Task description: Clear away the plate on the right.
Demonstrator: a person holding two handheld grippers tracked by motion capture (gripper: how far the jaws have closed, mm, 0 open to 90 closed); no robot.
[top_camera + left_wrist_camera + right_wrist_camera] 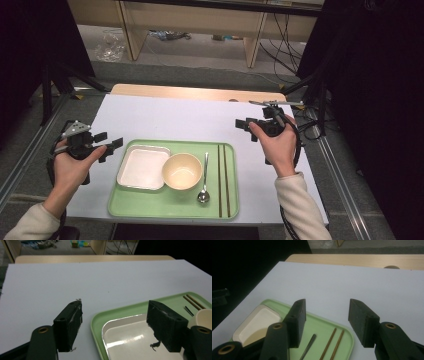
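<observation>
Tray (172, 202): pale green, rectangular, rounded corners, raised rim; sits on white table (175, 117), near edge closest to person, roughly centred btwn the two hands. Contents laid out left to right in high view: 1 white square dish (143, 167), 1 cream bowl (182, 171), 1 metal spoon (204, 182), 1 pair brown chopsticks (223, 180), i.e. 2 sticks lying parallel. Dish and bowl just beside each other, touching or not can't be told. Spoon lies lengthwise, bowl end toward person. Chopsticks sit nearest tray's right rim.

Left gripper (110, 144): held just off tray's left edge, jaws spread apart, nothing btwn them; in left gripper view the tray corner and dish (130, 336) are seen through the gap. Jaw pads look worn, frayed bits at edges.

Right gripper (245, 125): held over bare table beyond tray's far right corner, well apart from it, jaws wide apart, nothing clamped. Spoon handle (308, 346) and chopsticks (332, 343) seen below in right gripper view.

Count: 1 tray, 1 dish, 1 bowl, 1 spoon, 2 sticks, 2 grippers.
</observation>
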